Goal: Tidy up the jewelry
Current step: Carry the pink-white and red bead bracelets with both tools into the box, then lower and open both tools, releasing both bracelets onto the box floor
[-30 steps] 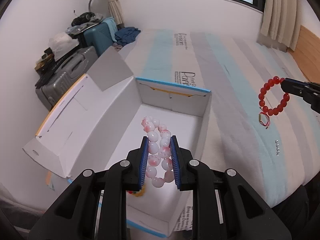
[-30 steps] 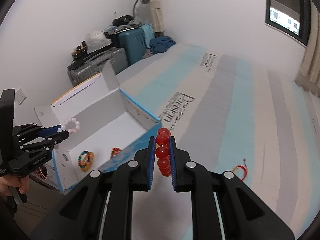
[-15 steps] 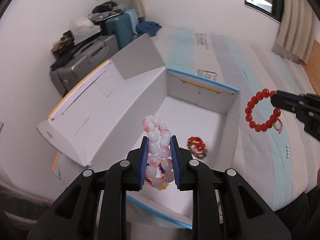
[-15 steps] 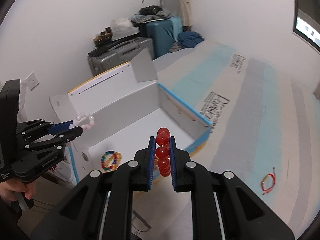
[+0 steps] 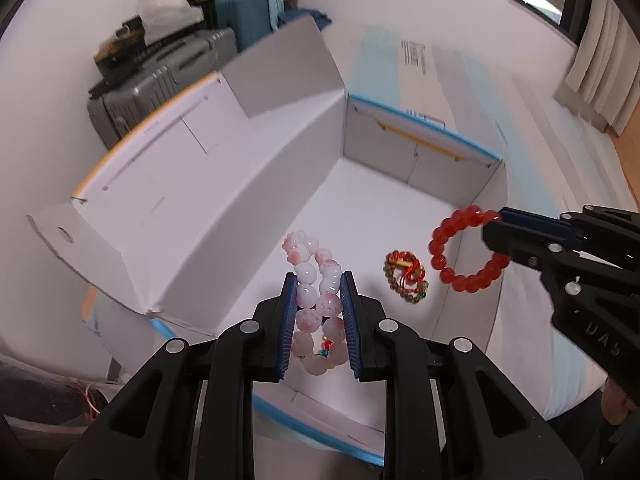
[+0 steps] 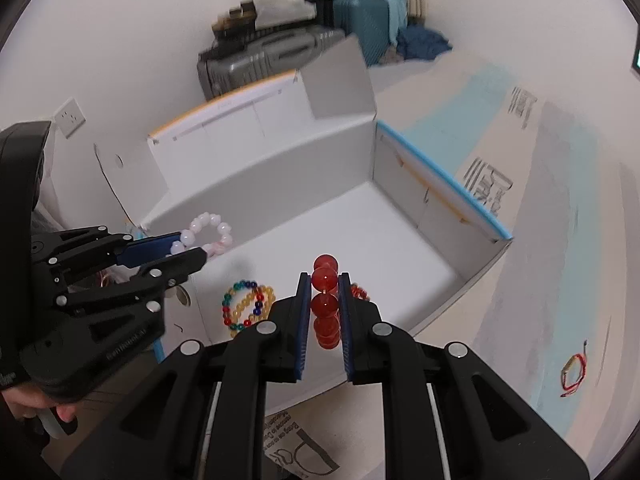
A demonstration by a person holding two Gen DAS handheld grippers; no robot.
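Note:
My left gripper (image 5: pixel 318 280) is shut on a pink-and-white bead bracelet (image 5: pixel 316 300), held over the near end of the open white box (image 5: pixel 240 208). In the right wrist view the same gripper (image 6: pixel 196 246) and pink bracelet (image 6: pixel 208 226) hang at the box's left end. My right gripper (image 6: pixel 325 280) is shut on a red bead bracelet (image 6: pixel 325 304) above the box's near edge; the left wrist view shows that gripper (image 5: pixel 494 226) holding the red ring (image 5: pixel 468 254) over the box's right wall. A brown-and-red bracelet (image 5: pixel 406 278) and a multicoloured bracelet (image 6: pixel 248 308) lie inside the box.
The box (image 6: pixel 280 184) sits on a striped mattress (image 6: pixel 540 220) with its flaps up. A thin red string bracelet (image 6: pixel 574 372) lies on the mattress to the right. Suitcases (image 6: pixel 272 52) stand against the wall behind. A hand (image 6: pixel 36 404) grips the left handle.
Both grippers have moved in over the box and lower, each still holding its bracelet. The red bracelet came from over the mattress to the box's right wall.

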